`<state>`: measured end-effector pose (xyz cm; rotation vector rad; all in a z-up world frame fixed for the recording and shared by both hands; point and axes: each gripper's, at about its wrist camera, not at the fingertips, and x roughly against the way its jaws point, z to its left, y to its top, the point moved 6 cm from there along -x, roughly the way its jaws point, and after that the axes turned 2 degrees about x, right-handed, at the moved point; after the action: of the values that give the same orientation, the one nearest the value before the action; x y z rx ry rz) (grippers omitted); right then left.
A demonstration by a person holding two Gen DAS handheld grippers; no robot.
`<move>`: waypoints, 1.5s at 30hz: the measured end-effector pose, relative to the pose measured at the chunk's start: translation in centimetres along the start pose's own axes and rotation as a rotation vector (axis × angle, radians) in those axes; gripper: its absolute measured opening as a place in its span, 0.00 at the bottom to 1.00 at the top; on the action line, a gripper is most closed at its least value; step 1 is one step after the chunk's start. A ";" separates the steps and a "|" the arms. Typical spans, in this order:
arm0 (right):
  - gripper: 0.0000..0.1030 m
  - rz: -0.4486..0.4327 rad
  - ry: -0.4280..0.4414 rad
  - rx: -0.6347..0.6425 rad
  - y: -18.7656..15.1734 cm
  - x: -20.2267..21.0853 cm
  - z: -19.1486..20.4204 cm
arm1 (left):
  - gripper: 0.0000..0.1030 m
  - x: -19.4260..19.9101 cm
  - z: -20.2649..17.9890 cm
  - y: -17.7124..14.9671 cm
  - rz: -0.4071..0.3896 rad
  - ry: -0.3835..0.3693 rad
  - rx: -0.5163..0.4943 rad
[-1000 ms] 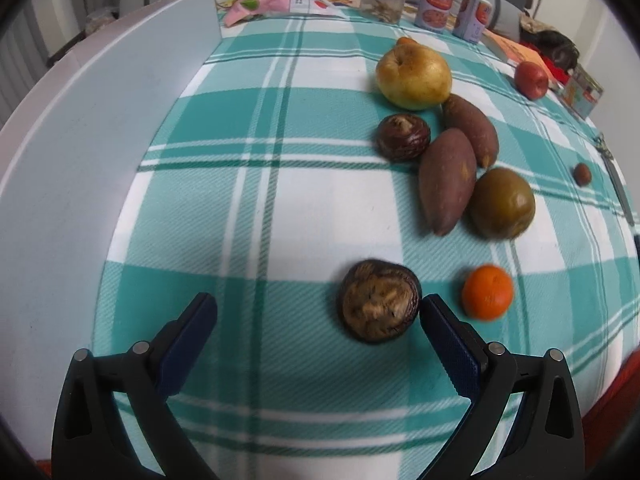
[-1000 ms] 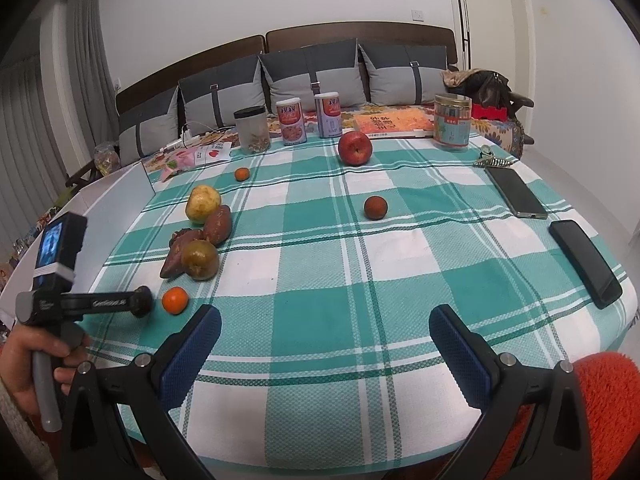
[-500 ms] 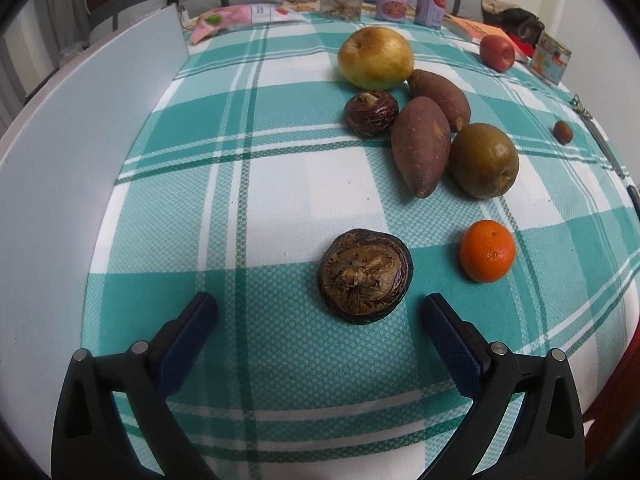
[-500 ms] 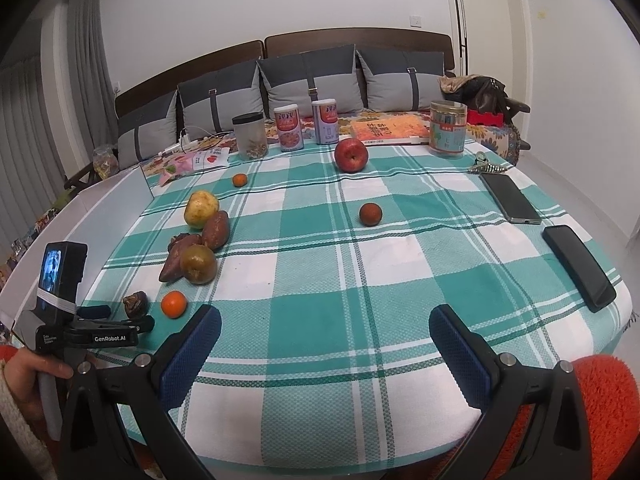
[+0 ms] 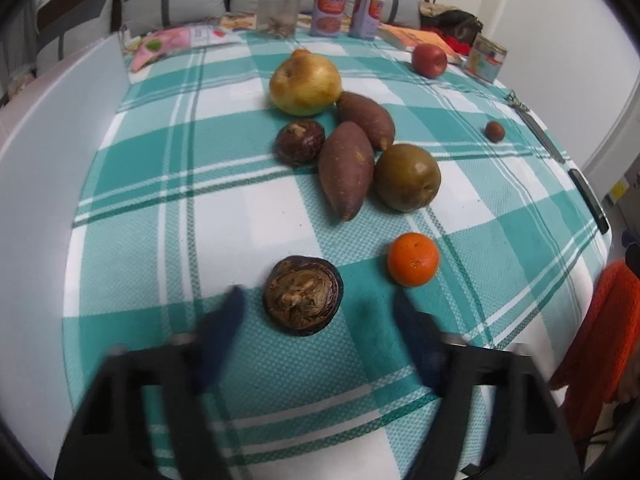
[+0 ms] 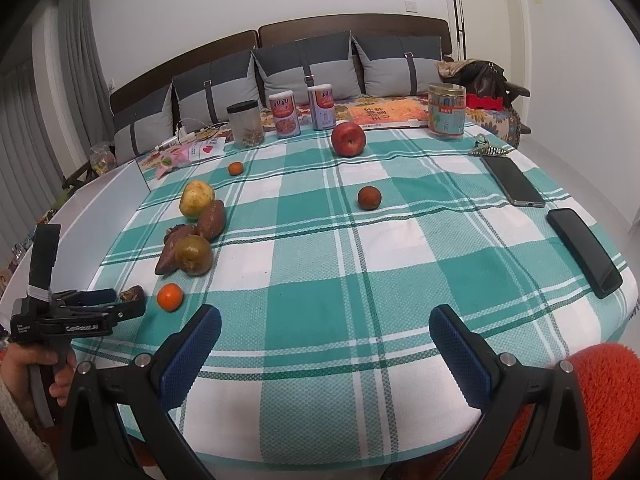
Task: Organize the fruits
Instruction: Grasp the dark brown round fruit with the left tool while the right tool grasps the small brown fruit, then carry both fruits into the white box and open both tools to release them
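Dark brown, wrinkled fruit [image 5: 303,295] lies on the checked tablecloth [image 5: 224,216], between the left gripper [image 5: 320,312] jaws; these have just been closing, apparently not yet touching it through blur. Right gripper [image 6: 325,330] waits, jaws apart, empty.

left tongs [image 5: 316,312]: black plastic arms, dark blue pads at the tips, silver screw heads, blurred here
right tongs [image 6: 325,330]: black arms, ribbed blue pads, silver screws at the joints
left tool from the side: black handle, white lettering, upright black block with a grey band
sleeve [image 6: 18,436]: cream knit cuff
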<state>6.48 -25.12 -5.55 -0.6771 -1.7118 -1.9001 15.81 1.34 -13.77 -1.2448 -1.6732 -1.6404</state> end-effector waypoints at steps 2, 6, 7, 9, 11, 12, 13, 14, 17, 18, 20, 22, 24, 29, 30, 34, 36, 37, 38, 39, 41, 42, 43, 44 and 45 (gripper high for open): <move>1.00 0.000 -0.006 -0.001 0.0 0.0 -0.1 | 0.56 -0.4 0.4 -0.1 0.005 -0.016 0.022; 1.00 0.026 -0.002 -0.029 0.1 -0.7 -0.8 | 0.57 -0.3 0.4 0.1 -0.013 -0.024 0.021; 1.00 0.036 0.012 -0.053 0.4 -1.0 -1.3 | 0.57 -0.3 0.4 0.2 -0.017 -0.021 0.018; 1.00 0.059 0.046 -0.118 1.8 -2.2 -3.1 | 0.58 -0.4 0.6 0.4 -0.022 -0.014 0.019; 1.00 0.113 0.066 -0.132 3.6 -4.4 -4.9 | 0.57 -0.5 0.7 0.4 -0.029 -0.014 0.023; 1.00 0.164 0.068 -0.106 4.7 -6.2 -5.7 | 0.53 -0.5 0.8 0.4 -0.034 -0.015 0.027; 1.00 0.189 0.061 -0.080 5.4 -7.3 -6.2 | 0.46 -0.4 0.9 0.5 -0.038 -0.016 0.032; 1.00 0.217 0.053 -0.036 6.2 -9.0 -6.7 | 0.42 -0.3 1.0 0.5 -0.039 -0.020 0.037; 0.93 0.292 0.053 0.071 8.1 -13.7 -7.4 | 0.42 0.1 1.3 0.5 -0.057 -0.005 0.044; 0.88 0.305 0.057 0.102 8.8 -15.0 -7.5 | 0.42 0.2 1.4 0.5 -0.059 -0.001 0.046; 0.81 0.338 0.074 0.110 10.2 -17.8 -7.5 | 0.42 0.5 1.6 0.4 -0.062 0.003 0.059; 0.77 0.386 0.103 0.046 11.0 -20.0 -7.8 | 0.42 0.7 1.9 0.3 -0.060 0.004 0.071; 0.69 0.415 0.104 -0.026 11.9 -21.7 -8.1 | 0.42 0.8 2.0 0.2 -0.058 0.010 0.074; 0.29 0.538 0.074 -0.128 11.2 -24.6 -8.6 | 0.42 0.8 2.3 -0.1 -0.054 0.016 0.082; 0.29 0.535 0.066 -0.108 11.4 -24.5 -8.4 | 0.42 0.8 2.3 0.0 -0.056 0.017 0.085; 0.29 0.518 0.077 -0.062 12.1 -22.7 -7.3 | 0.42 1.7 2.3 0.2 -0.069 0.003 0.110; 0.29 0.532 0.093 -0.015 12.2 -21.2 -5.9 | 0.42 3.1 2.1 0.6 -0.078 -0.021 0.131; 0.29 0.535 0.104 0.021 12.4 -20.6 -4.8 | 0.42 4.2 2.1 0.9 -0.091 -0.034 0.142; 0.29 0.533 0.128 0.069 12.6 -19.6 -3.1 | 0.42 5.6 2.3 1.4 -0.110 -0.052 0.158; 0.29 0.529 0.170 0.112 12.7 -18.5 -0.8 | 0.42 7.1 2.6 1.8 -0.126 -0.067 0.176; 0.29 0.519 0.266 0.157 13.2 -16.5 4.0 | 0.42 10.6 3.9 2.8 -0.167 -0.063 0.202; 0.29 0.510 0.324 0.180 13.5 -15.4 7.0 | 0.42 12.5 5.0 3.2 -0.188 -0.042 0.215; 0.29 0.500 0.385 0.204 13.7 -14.2 10.1 | 0.42 14.0 6.1 3.4 -0.204 -0.022 0.229; 0.29 0.489 0.452 0.231 13.9 -12.9 13.7 | 0.42 15.6 7.8 3.7 -0.216 0.004 0.251; 0.29 0.478 0.519 0.260 14.0 -11.6 17.5 | 0.42 17.1 9.6 3.6 -0.223 0.030 0.280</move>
<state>25.03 -8.67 -1.06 -0.3959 -1.2888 -1.3396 13.31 14.59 0.88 -0.9227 -2.0004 -1.4715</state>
